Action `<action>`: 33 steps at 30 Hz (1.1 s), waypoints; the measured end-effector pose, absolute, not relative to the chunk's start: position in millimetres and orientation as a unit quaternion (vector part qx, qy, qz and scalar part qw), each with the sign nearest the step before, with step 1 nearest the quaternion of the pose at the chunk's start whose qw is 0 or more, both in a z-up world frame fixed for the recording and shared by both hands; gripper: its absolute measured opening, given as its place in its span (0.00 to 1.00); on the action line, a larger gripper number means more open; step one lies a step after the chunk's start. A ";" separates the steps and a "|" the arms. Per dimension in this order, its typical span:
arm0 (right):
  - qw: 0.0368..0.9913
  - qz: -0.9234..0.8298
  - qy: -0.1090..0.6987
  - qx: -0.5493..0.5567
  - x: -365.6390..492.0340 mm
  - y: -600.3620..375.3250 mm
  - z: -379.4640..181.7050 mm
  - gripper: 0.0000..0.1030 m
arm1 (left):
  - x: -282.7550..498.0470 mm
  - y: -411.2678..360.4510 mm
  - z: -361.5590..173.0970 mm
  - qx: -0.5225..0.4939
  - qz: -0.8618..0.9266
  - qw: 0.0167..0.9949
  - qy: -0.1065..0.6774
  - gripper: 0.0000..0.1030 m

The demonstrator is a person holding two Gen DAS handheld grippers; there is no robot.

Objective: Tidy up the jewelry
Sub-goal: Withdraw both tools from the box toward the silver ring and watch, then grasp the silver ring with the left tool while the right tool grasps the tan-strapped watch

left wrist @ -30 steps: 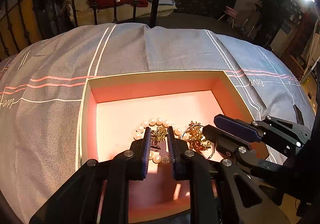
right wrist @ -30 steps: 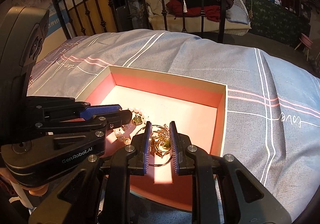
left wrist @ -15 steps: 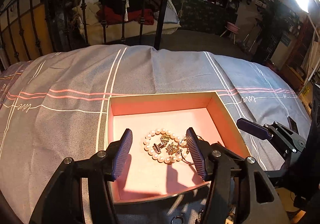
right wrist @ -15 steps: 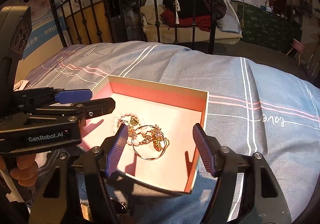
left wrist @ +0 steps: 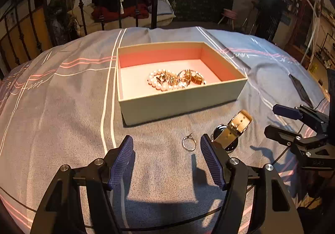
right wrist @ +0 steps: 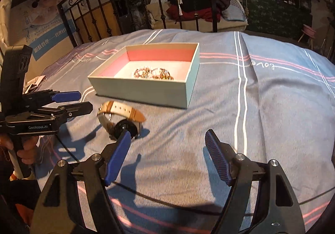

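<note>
2 views, taken in turn.

Left wrist view
- Box [left wrist: 180,96]: open, pale outside, pink inside, on the grey striped bedspread [left wrist: 62,108]; long axis across the frame, slightly turned, near long wall facing the camera.
- Jewelry in box: pearl bracelet [left wrist: 157,81] lying flat as a loop beside a tangle of gold pieces [left wrist: 188,78], touching, mid-floor toward the near wall.
- Ring [left wrist: 189,143]: flat on the bedspread, in front of the box, just inside the right-hand pad, apart from it.
- Watch [left wrist: 232,131]: beside the ring, tan strap running up and to the right, dark case at the near end, partly hidden behind the pad.
- Left gripper [left wrist: 166,160]: spread wide, holding nothing, low over the bedspread, pointing toward the box; blue ribbed pads [left wrist: 122,163] facing each other.
- Right gripper [left wrist: 280,121]: seen from the side at the right edge, pointing left, fingers parted, nothing between them.

Right wrist view
- Box [right wrist: 142,89]: farther off, turned with 1 corner toward the camera, long axis running up and to the right; gold pieces [right wrist: 155,74] only partly seen over the wall, pearls not clearly made out.
- Watch [right wrist: 121,117]: fully seen here, on its edge, strap curved in a loop, dark round case at the near end, just behind the left-hand pad [right wrist: 117,156].
- Ring: not made out in this view.
- Right gripper [right wrist: 167,157]: spread wide, holding nothing, over bare bedspread, aimed past the watch toward the box.
- Left gripper [right wrist: 83,101]: side-on at the left edge, pointing right toward the watch, fingers apart; a hand [right wrist: 25,150] gripping its handle below.
</note>
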State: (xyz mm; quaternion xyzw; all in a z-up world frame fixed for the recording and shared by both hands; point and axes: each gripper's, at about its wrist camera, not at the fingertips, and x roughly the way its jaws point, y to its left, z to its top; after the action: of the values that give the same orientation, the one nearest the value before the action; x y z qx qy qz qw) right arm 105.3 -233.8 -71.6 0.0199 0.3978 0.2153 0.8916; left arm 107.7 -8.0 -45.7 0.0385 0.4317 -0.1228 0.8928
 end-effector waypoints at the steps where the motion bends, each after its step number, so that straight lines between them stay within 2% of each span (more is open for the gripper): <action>1: 0.889 0.214 0.403 0.023 104.8 -232.2 -75.1 0.71 | 108.4 -11.3 -50.4 0.045 -0.127 0.889 0.437 0.63; 7: 0.886 0.225 0.405 0.019 105.2 -219.2 -78.8 0.71 | 115.1 -27.3 -66.7 0.083 -0.138 0.879 0.448 0.58; 9: 0.885 0.228 0.406 0.016 106.0 -215.2 -78.7 0.71 | 117.4 -32.2 -68.5 0.090 -0.146 0.879 0.446 0.51; 11: 0.884 0.233 0.405 0.017 107.1 -212.9 -78.0 0.71 | 118.5 -35.3 -70.0 0.095 -0.155 0.878 0.443 0.35; 13: 0.882 0.240 0.406 0.013 107.8 -207.9 -77.7 0.71 | 117.2 -38.0 -70.3 0.100 -0.162 0.879 0.437 0.24; 17: 0.878 0.252 0.407 -0.007 112.9 -191.9 -76.1 0.71 | 119.4 -30.4 -69.8 0.076 -0.162 0.882 0.436 0.10; 20: 0.880 0.251 0.402 -0.028 117.6 -182.2 -71.6 0.71 | 122.3 -21.1 -69.4 0.046 -0.165 0.882 0.440 0.05; 26: 0.887 0.244 0.390 -0.042 122.4 -182.3 -65.6 0.70 | 120.7 -24.1 -69.6 0.054 -0.160 0.883 0.438 0.05; 29: 0.884 0.248 0.393 -0.038 124.6 -182.4 -67.4 0.60 | 122.3 -24.8 -69.6 0.054 -0.161 0.882 0.441 0.05; 30: 0.885 0.247 0.393 -0.037 125.7 -182.0 -67.1 0.53 | 122.9 -25.0 -69.3 0.055 -0.160 0.882 0.441 0.05; 32: 0.886 0.252 0.389 -0.034 126.5 -181.2 -65.6 0.50 | 123.1 -25.3 -69.1 0.056 -0.161 0.881 0.441 0.05; 33: 0.886 0.253 0.386 -0.035 126.9 -180.3 -64.9 0.42 | 123.6 -24.8 -69.0 0.054 -0.161 0.881 0.441 0.05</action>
State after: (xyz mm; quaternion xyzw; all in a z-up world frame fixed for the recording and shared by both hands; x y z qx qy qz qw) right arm 126.9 -180.3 -64.9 -0.0348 0.3863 0.2527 0.8864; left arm 123.6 -24.8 -69.0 0.0540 0.4409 -0.1614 0.8813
